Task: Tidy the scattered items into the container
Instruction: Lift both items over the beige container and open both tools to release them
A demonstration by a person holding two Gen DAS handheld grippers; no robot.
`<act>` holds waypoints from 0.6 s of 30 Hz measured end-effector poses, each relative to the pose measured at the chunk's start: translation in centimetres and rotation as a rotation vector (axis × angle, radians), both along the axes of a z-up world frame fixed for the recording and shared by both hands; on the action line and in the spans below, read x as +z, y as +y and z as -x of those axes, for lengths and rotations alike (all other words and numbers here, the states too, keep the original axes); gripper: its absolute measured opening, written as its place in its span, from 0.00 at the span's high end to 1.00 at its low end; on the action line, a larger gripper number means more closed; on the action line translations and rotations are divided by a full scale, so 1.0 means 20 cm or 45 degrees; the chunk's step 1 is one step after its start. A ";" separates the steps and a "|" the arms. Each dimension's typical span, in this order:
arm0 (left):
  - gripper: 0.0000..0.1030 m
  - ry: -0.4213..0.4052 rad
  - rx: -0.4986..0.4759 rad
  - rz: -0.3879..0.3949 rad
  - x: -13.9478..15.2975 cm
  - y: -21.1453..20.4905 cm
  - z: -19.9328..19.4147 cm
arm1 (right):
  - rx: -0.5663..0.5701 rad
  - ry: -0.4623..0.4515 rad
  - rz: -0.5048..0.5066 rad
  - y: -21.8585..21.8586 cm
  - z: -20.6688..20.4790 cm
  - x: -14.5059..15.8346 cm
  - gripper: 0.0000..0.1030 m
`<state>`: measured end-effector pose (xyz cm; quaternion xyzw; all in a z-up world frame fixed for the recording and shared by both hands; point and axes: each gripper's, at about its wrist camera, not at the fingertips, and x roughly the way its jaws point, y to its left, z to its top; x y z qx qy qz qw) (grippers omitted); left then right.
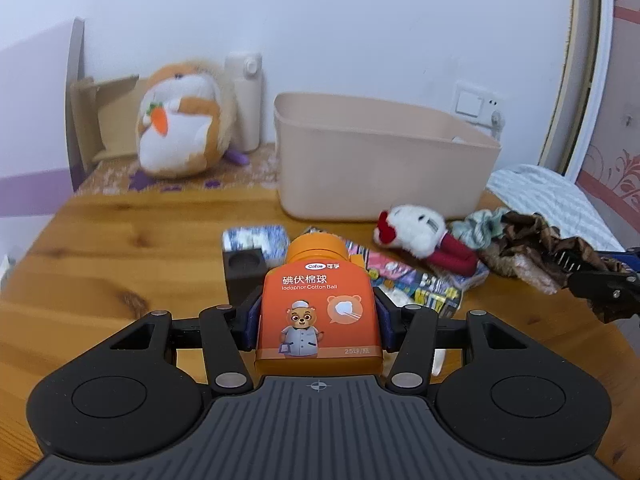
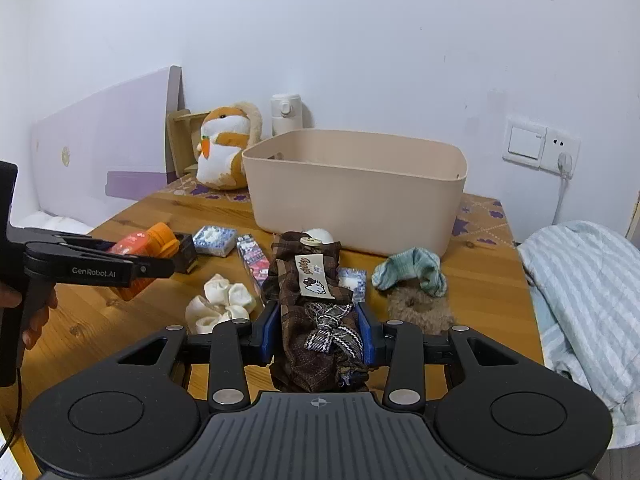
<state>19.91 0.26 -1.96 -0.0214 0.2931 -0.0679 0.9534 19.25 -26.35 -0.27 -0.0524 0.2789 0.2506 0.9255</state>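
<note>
My left gripper (image 1: pixel 318 322) is shut on an orange cotton-ball bottle (image 1: pixel 318 312), held upright above the wooden table (image 1: pixel 120 248); the same bottle (image 2: pixel 138 246) shows from the side in the right wrist view. My right gripper (image 2: pixel 318 332) is shut on a bundle of brown plaid cloth (image 2: pixel 312 308) with a white label, lifted off the table. The beige container (image 2: pixel 356 192) stands behind both, open at the top. Loose on the table lie a white and red plush toy (image 1: pixel 420 236), a teal sock (image 2: pixel 412 270), a brown fuzzy scrunchie (image 2: pixel 420 306) and white cotton pieces (image 2: pixel 224 300).
A blue-patterned tin (image 2: pixel 214 240), a dark box (image 1: pixel 244 268) and colourful packets (image 2: pixel 252 260) lie in front of the container. A hamster plush (image 1: pixel 180 120) and a white flask (image 1: pixel 248 100) stand at the back wall. Striped bedding (image 2: pixel 580 300) borders the table's right edge.
</note>
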 end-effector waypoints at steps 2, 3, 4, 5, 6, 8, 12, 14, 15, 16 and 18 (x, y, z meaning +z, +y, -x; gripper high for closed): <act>0.47 -0.012 -0.004 -0.002 0.03 -0.01 0.00 | 0.000 -0.002 -0.006 0.00 0.00 0.01 0.64; 0.47 -0.017 -0.007 -0.002 0.04 -0.01 0.00 | -0.002 -0.005 -0.004 0.00 0.00 0.02 0.64; 0.47 -0.021 -0.012 -0.004 0.05 -0.02 0.00 | -0.005 -0.010 -0.003 0.00 0.00 0.03 0.64; 0.47 -0.025 -0.016 -0.006 0.06 -0.02 0.00 | -0.011 -0.016 -0.006 0.00 -0.01 0.03 0.64; 0.47 -0.030 -0.021 -0.010 0.07 -0.03 0.00 | -0.014 -0.021 -0.010 0.00 -0.01 0.04 0.64; 0.47 -0.042 -0.029 -0.015 0.10 -0.04 -0.01 | -0.015 -0.025 -0.027 -0.01 -0.02 0.06 0.64; 0.47 -0.071 -0.041 -0.026 0.15 -0.06 -0.03 | -0.024 -0.059 -0.036 -0.01 -0.04 0.12 0.64; 0.47 -0.090 -0.051 -0.032 0.19 -0.07 -0.05 | -0.024 -0.074 -0.040 -0.01 -0.06 0.15 0.64; 0.47 -0.103 -0.053 -0.040 0.21 -0.08 -0.05 | -0.027 -0.080 -0.043 -0.01 -0.07 0.17 0.64; 0.47 -0.118 -0.056 -0.049 0.23 -0.09 -0.06 | -0.031 -0.086 -0.043 -0.01 -0.09 0.18 0.64; 0.47 -0.145 -0.065 -0.062 0.26 -0.10 -0.08 | -0.045 -0.099 -0.046 -0.01 -0.12 0.20 0.64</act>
